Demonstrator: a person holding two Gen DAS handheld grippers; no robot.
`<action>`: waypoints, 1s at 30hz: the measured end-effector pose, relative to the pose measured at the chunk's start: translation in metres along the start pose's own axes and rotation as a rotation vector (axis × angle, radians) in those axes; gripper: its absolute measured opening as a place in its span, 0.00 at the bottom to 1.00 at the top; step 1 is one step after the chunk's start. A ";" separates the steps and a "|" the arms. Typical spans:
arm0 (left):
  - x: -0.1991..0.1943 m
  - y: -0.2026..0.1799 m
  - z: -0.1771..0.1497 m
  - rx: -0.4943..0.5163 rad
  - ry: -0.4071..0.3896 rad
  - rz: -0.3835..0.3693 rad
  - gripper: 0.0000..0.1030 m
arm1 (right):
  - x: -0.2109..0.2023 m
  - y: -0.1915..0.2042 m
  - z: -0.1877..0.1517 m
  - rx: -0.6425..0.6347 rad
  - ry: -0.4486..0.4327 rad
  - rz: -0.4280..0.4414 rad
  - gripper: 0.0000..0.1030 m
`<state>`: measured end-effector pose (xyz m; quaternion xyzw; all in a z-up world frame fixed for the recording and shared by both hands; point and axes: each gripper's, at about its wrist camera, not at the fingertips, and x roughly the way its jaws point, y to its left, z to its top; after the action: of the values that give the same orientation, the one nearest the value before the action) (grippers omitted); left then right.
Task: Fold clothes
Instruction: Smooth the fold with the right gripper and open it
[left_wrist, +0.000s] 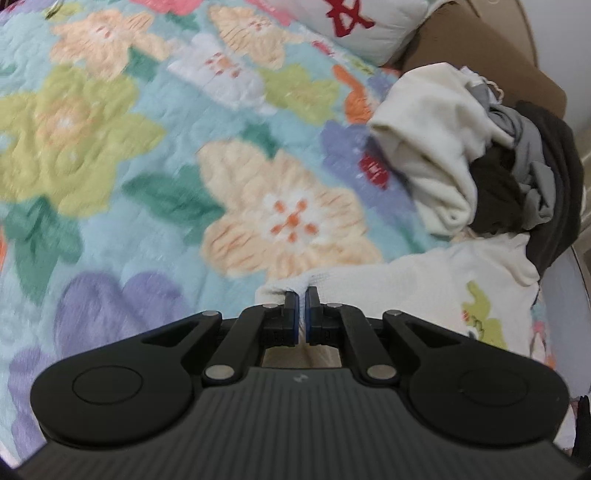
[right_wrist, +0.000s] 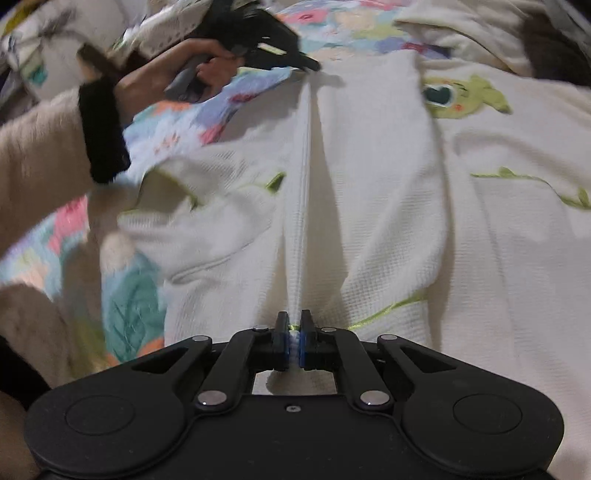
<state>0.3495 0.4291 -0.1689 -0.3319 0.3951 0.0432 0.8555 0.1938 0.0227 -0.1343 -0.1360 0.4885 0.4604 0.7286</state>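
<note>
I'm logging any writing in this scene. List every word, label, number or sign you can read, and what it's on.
White pillow: a red mark, perhaps a character, cut off at the frame edge; unreadable.
Left hand-held gripper: a small pale logo on its body, a symbol, no letters.
White garment: green embroidered figure and vines only, no words.
Floral blanket: flowers only, no text.

Cream waffle-knit garment (right_wrist: 373, 206) w/ green vine embroidery & a green character patch near top, spread mostly flat on floral bed cover. One taut ridge runs lengthwise down its middle, pinched up at both ends. Left side rumpled, edge partly turned over. Far corner (left_wrist: 291, 286) bunched, lifted off cover.
</note>
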 end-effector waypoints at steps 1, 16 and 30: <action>-0.003 0.003 -0.002 -0.011 -0.003 -0.004 0.04 | -0.001 0.003 0.000 -0.010 0.000 0.007 0.17; -0.115 -0.063 -0.088 0.077 0.036 -0.136 0.36 | -0.053 -0.074 -0.026 0.299 -0.104 -0.037 0.46; -0.087 -0.141 -0.228 0.365 0.242 0.007 0.35 | -0.064 -0.063 -0.044 0.385 -0.230 -0.062 0.11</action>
<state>0.1894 0.1985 -0.1386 -0.1731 0.4973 -0.0664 0.8476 0.2123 -0.0741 -0.1185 0.0439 0.4768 0.3483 0.8059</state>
